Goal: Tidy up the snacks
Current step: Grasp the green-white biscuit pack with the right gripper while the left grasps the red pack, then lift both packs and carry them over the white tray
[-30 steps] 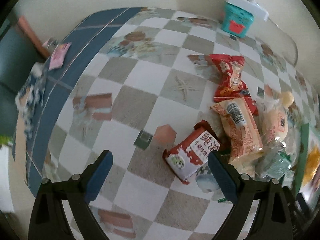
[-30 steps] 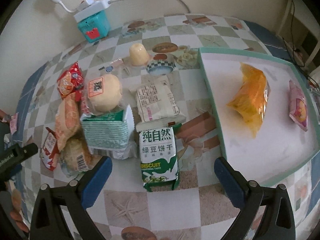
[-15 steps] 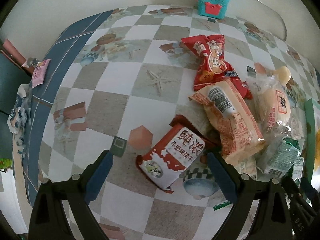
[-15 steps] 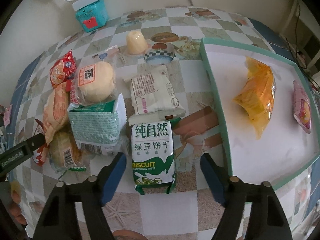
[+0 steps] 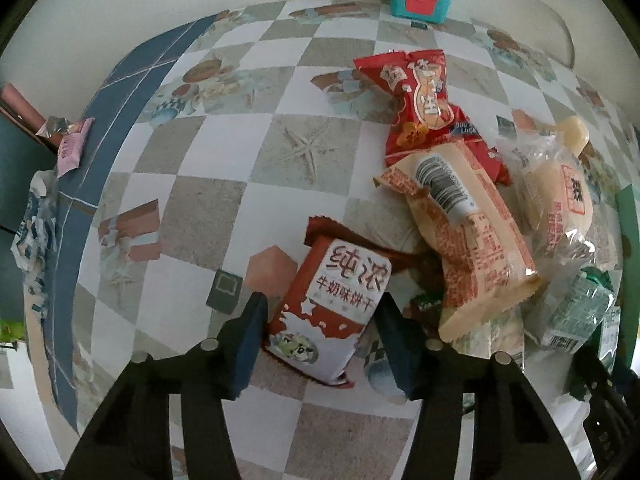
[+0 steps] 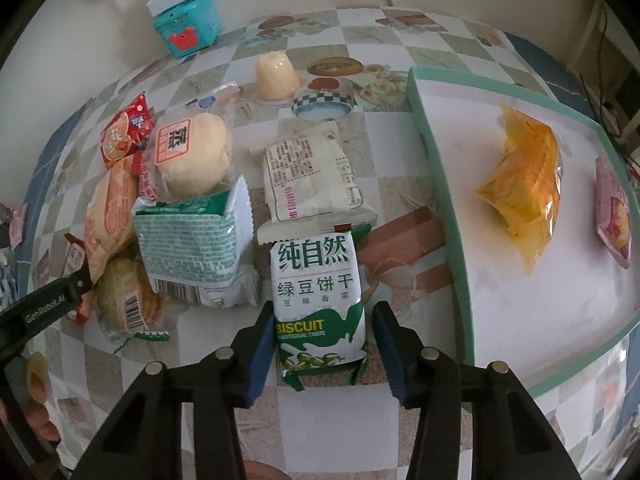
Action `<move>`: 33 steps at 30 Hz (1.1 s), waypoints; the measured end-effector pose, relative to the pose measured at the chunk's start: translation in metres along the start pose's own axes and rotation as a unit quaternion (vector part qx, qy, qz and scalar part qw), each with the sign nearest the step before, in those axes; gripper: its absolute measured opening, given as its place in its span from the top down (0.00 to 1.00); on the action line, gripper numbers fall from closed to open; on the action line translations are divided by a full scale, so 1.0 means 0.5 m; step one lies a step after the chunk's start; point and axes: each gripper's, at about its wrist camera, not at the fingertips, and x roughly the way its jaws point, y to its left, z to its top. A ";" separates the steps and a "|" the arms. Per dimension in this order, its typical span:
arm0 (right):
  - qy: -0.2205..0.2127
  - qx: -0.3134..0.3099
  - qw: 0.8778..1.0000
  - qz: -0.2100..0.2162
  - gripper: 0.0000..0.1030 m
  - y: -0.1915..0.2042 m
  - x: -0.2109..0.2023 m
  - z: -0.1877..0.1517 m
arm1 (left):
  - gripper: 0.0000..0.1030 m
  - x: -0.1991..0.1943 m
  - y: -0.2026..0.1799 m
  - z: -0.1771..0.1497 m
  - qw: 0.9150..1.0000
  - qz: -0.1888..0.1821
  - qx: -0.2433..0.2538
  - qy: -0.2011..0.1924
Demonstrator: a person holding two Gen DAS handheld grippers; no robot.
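A red-and-white milk biscuit packet (image 5: pixel 334 300) lies on the checked tablecloth, at the left edge of a heap of snacks. My left gripper (image 5: pixel 320 320) straddles its near end, jaws closing, pads close beside its edges without squeezing. A green-and-white biscuit packet (image 6: pixel 318 296) lies between the fingers of my right gripper (image 6: pixel 322 332), whose jaws are also closing; a thin gap shows at the right pad. A white tray with a green rim (image 6: pixel 436 184) sits to the right, holding an orange packet (image 6: pixel 524 176) and a pink packet (image 6: pixel 614 216).
The heap holds a red packet (image 5: pixel 424 104), an orange barcoded packet (image 5: pixel 472 236), a wrapped bun (image 6: pixel 192 156), a green-patterned pack (image 6: pixel 188 248), a beige packet (image 6: pixel 312 176) and a jelly cup (image 6: pixel 276 76). A teal box (image 6: pixel 186 28) stands by the wall. The table's blue edge (image 5: pixel 120 112) is left.
Both grippers' jaws have narrowed around their packets. The left gripper has come down and across onto the red-and-white packet; the right gripper has stayed over the green one.
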 end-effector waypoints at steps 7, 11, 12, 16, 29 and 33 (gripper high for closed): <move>0.000 -0.007 1.000 -0.002 0.59 0.003 -0.004 0.000 | 0.56 -0.010 0.011 -0.001 1.000 0.009 -0.014 0.016; -0.007 -0.006 1.000 0.005 0.59 -0.004 -0.018 0.004 | 0.58 -0.027 0.025 0.005 1.000 0.006 -0.025 0.008; -0.008 -0.006 1.000 0.006 0.59 -0.005 -0.021 0.007 | 0.58 -0.033 0.028 0.007 1.000 0.005 -0.030 0.006; -0.018 -0.002 1.000 0.014 0.59 -0.007 -0.045 0.013 | 0.58 -0.056 0.040 0.006 0.999 0.003 -0.045 -0.005; -0.092 0.008 0.995 0.039 0.59 -0.025 -0.166 0.032 | 0.58 -0.198 0.055 0.012 0.994 -0.005 -0.067 -0.089; -0.115 0.012 0.992 0.040 0.59 -0.035 -0.206 0.038 | 0.58 -0.248 0.059 0.012 0.990 -0.007 -0.073 -0.122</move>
